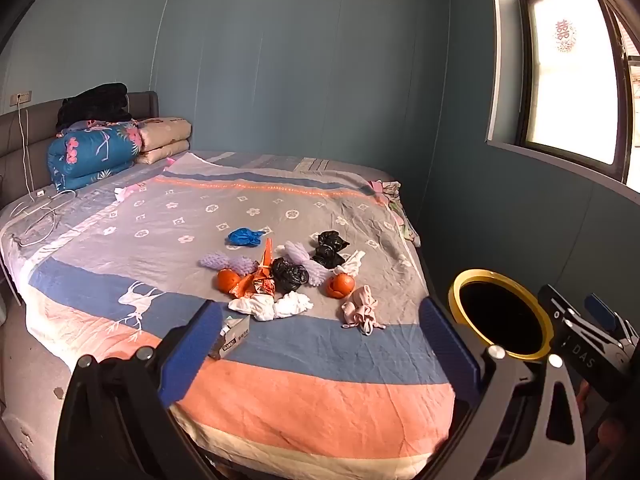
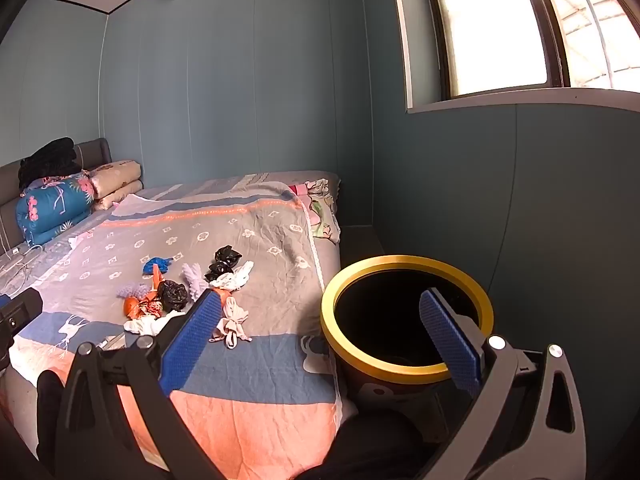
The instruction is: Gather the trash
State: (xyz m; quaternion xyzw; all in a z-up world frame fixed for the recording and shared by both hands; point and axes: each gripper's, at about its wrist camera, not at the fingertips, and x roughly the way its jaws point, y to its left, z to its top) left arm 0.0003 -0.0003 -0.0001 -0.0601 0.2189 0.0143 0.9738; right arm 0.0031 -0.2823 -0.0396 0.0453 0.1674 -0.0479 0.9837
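A heap of trash lies on the bed: black bags (image 1: 290,274), orange peel (image 1: 340,285), purple foam nets (image 1: 228,262), a blue glove (image 1: 244,237), white tissue (image 1: 272,306), a pink rag (image 1: 360,310) and a small carton (image 1: 234,334). The heap also shows in the right wrist view (image 2: 172,294). A dark bin with a yellow rim (image 2: 404,374) stands beside the bed at the right; it also shows in the left wrist view (image 1: 454,294). My left gripper (image 1: 320,344) is open and empty above the bed's foot. My right gripper (image 2: 324,332) is open and empty, its right finger over the bin.
Folded quilts (image 1: 92,152) and pillows (image 1: 164,138) are stacked at the headboard. White cables (image 1: 40,216) lie on the bed's left side. A blue wall and a window (image 2: 500,28) close in the right side. Loose cloth (image 2: 320,204) hangs at the bed's far right corner.
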